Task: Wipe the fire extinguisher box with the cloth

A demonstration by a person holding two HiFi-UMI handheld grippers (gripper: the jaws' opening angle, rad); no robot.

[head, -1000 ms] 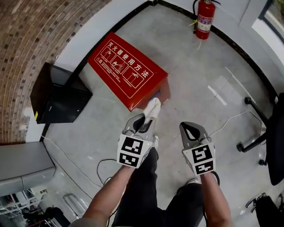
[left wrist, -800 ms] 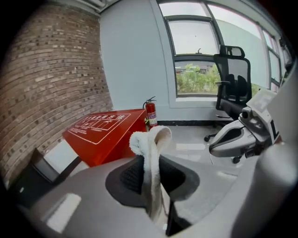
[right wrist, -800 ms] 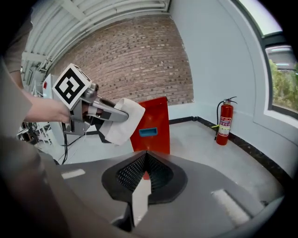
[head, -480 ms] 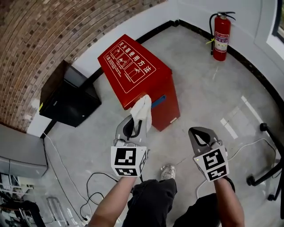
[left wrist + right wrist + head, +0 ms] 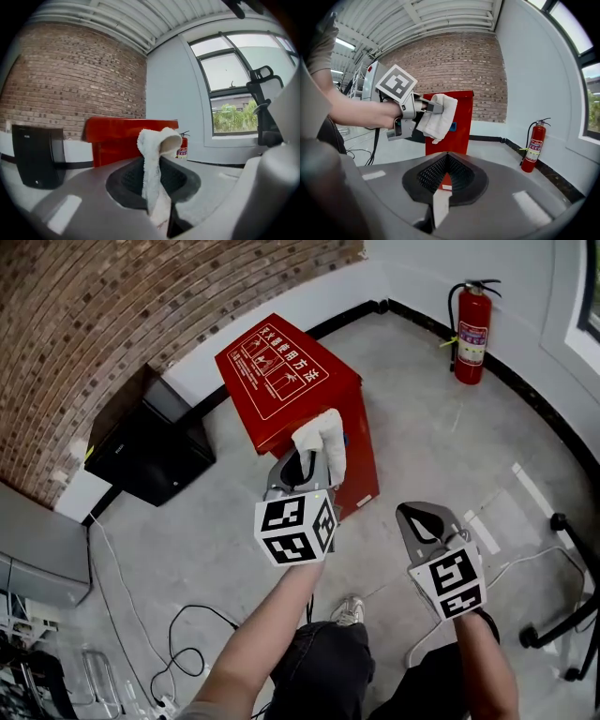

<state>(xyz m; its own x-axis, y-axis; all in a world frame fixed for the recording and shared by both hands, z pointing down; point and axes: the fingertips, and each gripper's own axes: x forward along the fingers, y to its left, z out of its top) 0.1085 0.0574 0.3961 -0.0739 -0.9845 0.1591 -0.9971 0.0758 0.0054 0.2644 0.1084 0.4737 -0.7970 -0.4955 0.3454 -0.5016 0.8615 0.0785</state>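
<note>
Jaws of our left gripper (image 5: 301,471) clamp a white fluffy cloth (image 5: 322,439), a red metal fire extinguisher box (image 5: 281,381) ahead of them; those of our right gripper (image 5: 421,521) meet, empty.

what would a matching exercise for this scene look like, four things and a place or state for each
1 cloth
2 fire extinguisher
3 black cabinet
4 right claw

A shut, empty
B beside the red box, by the brick wall
C upright by the white wall
D pinched in the left claw

Pairs: 1-D, 2-C, 3-B, 4-A
</note>
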